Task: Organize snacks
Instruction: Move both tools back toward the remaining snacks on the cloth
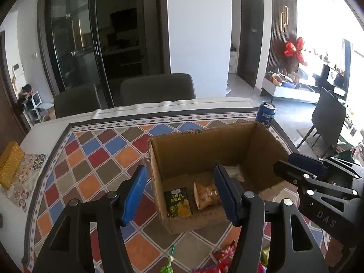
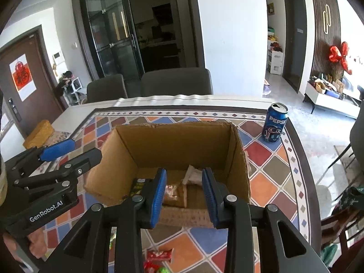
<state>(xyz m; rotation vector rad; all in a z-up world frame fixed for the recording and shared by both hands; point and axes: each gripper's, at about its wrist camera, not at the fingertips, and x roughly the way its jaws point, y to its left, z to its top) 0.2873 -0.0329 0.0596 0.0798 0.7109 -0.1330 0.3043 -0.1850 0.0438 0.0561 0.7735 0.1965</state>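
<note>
Both claws were hanging over the near rim of the cardboard box (image 2: 175, 141), and both were empty with jaws parted, nothing pinched in either. The left claw (image 1: 182, 193) was spread fairly wide; in its view the near left corner of the box sat right between its fingers. The right claw (image 2: 184, 193) had a narrower gap and looked straight down into the box.

Inside, low in both frames, a green packet (image 1: 178, 202) lay at the left of the floor with a tan packet (image 1: 206, 196) just beside it, and a pale wrapper (image 2: 193, 175) further back.

What mattered for the next move, I reckon: the leftover snacks were not ahead of the claws but behind and below them, on the bench (image 2: 261, 154) at the bottom edge of each frame. A red wrapper (image 2: 159, 256) lay flat near the right claw's side, long axis roughly across the frame, with a green candy (image 1: 167, 268) under the left claw. So either hand would have had to pull back toward the person first. A Pepsi can (image 2: 274, 122) stood at upper right, well apart from the box.
</note>
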